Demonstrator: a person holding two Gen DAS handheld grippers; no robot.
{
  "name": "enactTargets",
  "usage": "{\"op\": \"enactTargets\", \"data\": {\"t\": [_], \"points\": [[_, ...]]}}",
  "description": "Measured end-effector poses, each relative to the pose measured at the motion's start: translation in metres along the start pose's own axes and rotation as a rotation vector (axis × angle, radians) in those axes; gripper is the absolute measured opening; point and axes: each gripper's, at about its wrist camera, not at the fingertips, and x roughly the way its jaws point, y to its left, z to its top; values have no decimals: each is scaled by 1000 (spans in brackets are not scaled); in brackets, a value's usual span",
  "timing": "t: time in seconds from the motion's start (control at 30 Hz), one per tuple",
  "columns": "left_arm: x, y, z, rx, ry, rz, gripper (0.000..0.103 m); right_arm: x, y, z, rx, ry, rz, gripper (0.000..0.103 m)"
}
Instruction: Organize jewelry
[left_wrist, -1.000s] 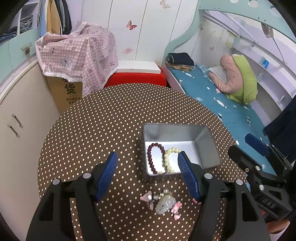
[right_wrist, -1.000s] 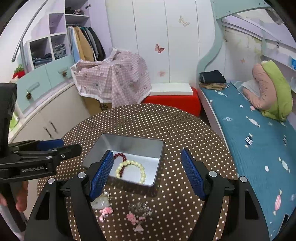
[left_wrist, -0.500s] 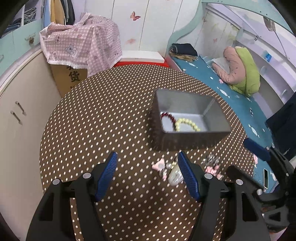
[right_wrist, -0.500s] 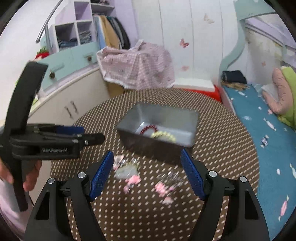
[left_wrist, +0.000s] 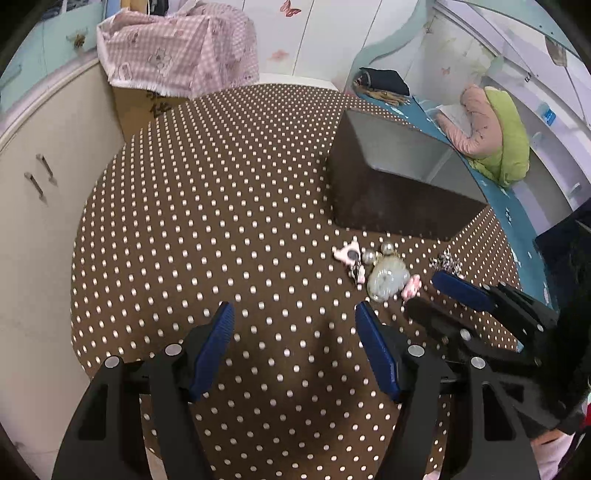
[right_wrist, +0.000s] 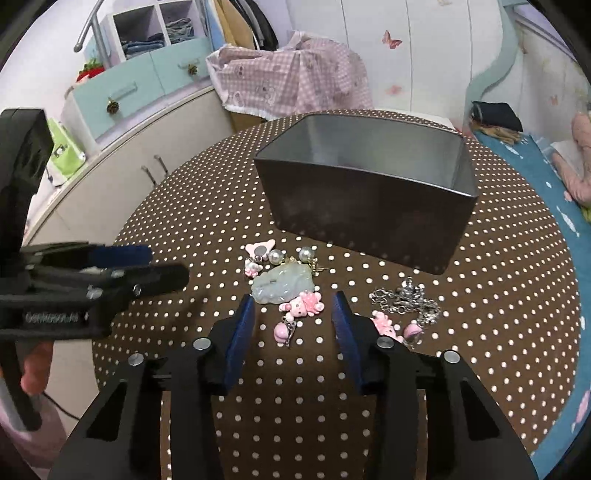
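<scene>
A grey metal tin (right_wrist: 364, 206) stands on the polka-dot table; its inside is hidden from both views. In front of it lie a pale green jade pendant (right_wrist: 282, 284), pink charms (right_wrist: 303, 304), pearl earrings (right_wrist: 306, 254) and a silver chain (right_wrist: 406, 301). My right gripper (right_wrist: 293, 314) is open, low over the table, its fingers either side of the pink charms. My left gripper (left_wrist: 295, 325) is open and empty, left of the jewelry pile (left_wrist: 384, 277). The tin also shows in the left wrist view (left_wrist: 399, 184).
The round brown dotted table (left_wrist: 221, 206) has cream cabinets (left_wrist: 40, 177) to its left and a blue bed (right_wrist: 554, 166) to its right. A pink checked cloth covers a box (left_wrist: 177, 44) behind the table.
Both grippers have dropped low toward the table and pulled back from the tin. The right gripper has narrowed and now straddles the pink charms. The bracelets inside the tin are no longer visible.
</scene>
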Motion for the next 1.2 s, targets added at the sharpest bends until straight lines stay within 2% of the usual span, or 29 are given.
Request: {"op": "enactTargets", "data": {"t": [0.17,0.27,0.37,0.6,0.93,1.2], "points": [[4,0,-6,-10,16,-6,66,12,3,-2,-17,26,-6,26],[7,1,-9,-20,23,-14,66,12,1,-2,-8,16,-10,25],[9,2,-11,-28,34,-16,66,10,-3,-2,5,11,-16,15],[11,0,-12,-40,33,-20,66,-4,-18,-2,47,-20,-28,15],[13,-12,1,-31,27,-31,66,-32,-43,2,114,-83,-45,15],[24,-28,23,-13,17,4,66,-55,-65,0,162,-132,-87,15]]}}
